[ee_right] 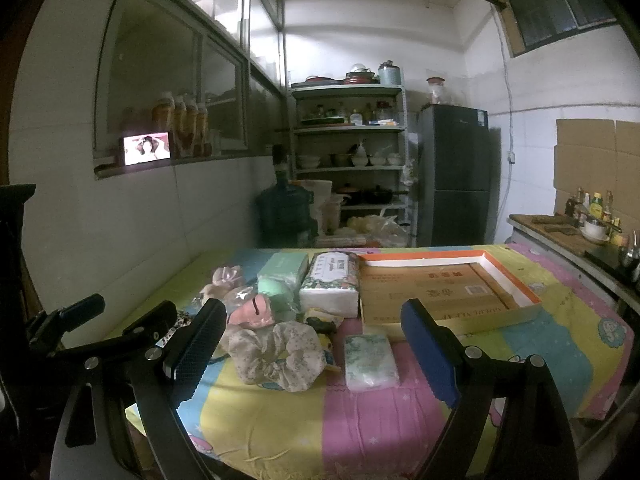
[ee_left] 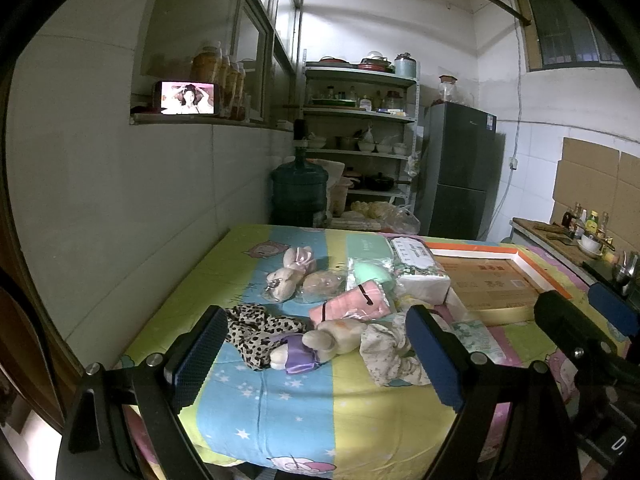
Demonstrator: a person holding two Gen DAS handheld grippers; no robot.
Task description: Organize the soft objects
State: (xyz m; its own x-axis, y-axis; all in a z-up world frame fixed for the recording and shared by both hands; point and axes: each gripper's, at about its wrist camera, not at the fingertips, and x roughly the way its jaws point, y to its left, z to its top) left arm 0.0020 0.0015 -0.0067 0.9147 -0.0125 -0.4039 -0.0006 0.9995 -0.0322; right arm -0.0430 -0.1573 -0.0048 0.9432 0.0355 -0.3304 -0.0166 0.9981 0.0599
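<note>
— Left wrist view?
— Left gripper [ee_left: 320, 354] spread wide, empty. Between its fingers: beige plush rabbit in purple satin [ee_left: 320, 346], long axis crosswise, ears toward the right finger. Touching the left finger: leopard-print fabric scrunchie [ee_left: 260, 330]. Ahead: pink folded towel in clear wrap [ee_left: 352, 304], slanting up to the right.

— Right wrist view?
— Right gripper [ee_right: 316, 352] also wide, gripping nothing. Between the fingers: crinkled floral fabric scrunchie [ee_right: 276, 354] and small clear-wrapped tissue pack [ee_right: 370, 362], long axis pointing away. Ahead to the right: shallow orange-rimmed cardboard box lid [ee_right: 516, 280], holding only flat printed cardboard. Straight ahead: floral soft-pack tissues [ee_right: 332, 280].
</note>
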